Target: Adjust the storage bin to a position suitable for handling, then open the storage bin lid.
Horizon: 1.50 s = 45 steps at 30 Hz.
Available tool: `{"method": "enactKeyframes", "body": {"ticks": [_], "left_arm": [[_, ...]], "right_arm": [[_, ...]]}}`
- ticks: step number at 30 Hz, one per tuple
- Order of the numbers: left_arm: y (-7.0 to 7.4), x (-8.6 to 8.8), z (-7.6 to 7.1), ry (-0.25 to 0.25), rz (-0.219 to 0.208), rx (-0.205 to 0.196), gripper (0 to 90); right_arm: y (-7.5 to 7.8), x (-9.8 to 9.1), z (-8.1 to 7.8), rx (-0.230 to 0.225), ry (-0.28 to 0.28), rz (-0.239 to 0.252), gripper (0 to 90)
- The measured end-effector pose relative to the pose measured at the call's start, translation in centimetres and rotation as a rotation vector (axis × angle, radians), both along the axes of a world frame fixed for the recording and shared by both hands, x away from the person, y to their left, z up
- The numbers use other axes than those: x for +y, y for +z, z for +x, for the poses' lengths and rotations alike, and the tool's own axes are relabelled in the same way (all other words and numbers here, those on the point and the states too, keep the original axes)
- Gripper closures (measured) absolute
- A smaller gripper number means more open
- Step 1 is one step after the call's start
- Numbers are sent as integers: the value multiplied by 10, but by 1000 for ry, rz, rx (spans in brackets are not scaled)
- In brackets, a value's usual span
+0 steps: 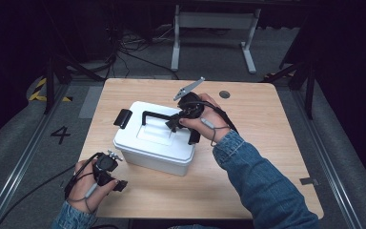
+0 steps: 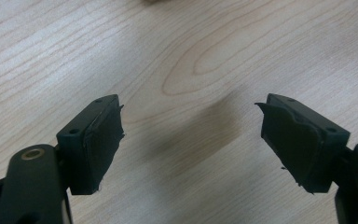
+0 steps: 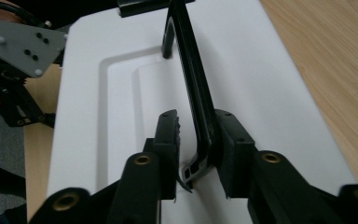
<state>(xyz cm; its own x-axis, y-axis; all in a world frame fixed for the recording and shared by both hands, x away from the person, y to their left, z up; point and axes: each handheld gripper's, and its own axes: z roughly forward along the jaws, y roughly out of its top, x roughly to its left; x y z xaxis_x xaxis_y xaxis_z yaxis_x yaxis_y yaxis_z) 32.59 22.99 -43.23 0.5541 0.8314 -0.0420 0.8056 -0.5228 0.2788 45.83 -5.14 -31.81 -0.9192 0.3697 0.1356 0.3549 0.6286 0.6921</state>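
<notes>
Two grippers: I hold one in each hand, and one of them is working now.
Box: the white plastic storage box [image 1: 155, 140] stands near the middle of the wooden table [image 1: 267, 143], with its lid [image 3: 261, 60] on it.
Handle: the black carry handle [image 3: 193, 93] is raised upright from its recess in the lid.
Right gripper: my right gripper [image 1: 175, 124] is closed on the handle near its corner; in the right gripper view one pad presses it and the other stands very close, so the grip looks almost complete.
Left gripper: my left gripper [image 1: 119, 183] rests low over the table, at the front left of the box and apart from it, jaws wide open and empty.
Latches: a black latch [image 1: 122, 117] shows at the far left end of the lid; I cannot tell if it is locked.
Done, as I judge: the handle is raised and caught.
Left, as I judge: to lift or carry the box; it stands with its bottom on the table.
</notes>
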Motion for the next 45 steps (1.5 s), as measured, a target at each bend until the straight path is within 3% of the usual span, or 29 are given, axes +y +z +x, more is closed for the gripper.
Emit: {"method": "enactKeyframes", "body": {"ticks": [4,18,30,45], "left_arm": [[0,-1,2,-24,11,-10,213],[-1,-3,3,-24,4,-8,214],[-1,-3,2,-27,11,-7,214],[-2,-2,3,-28,20,-12,214]], "right_arm": [[0,2,-2,-17,35,-17,826],[2,3,-6,-69,82,-34,843],[13,2,-9,-92,97,13,847],[47,-17,-19,-154,83,80,846]]}}
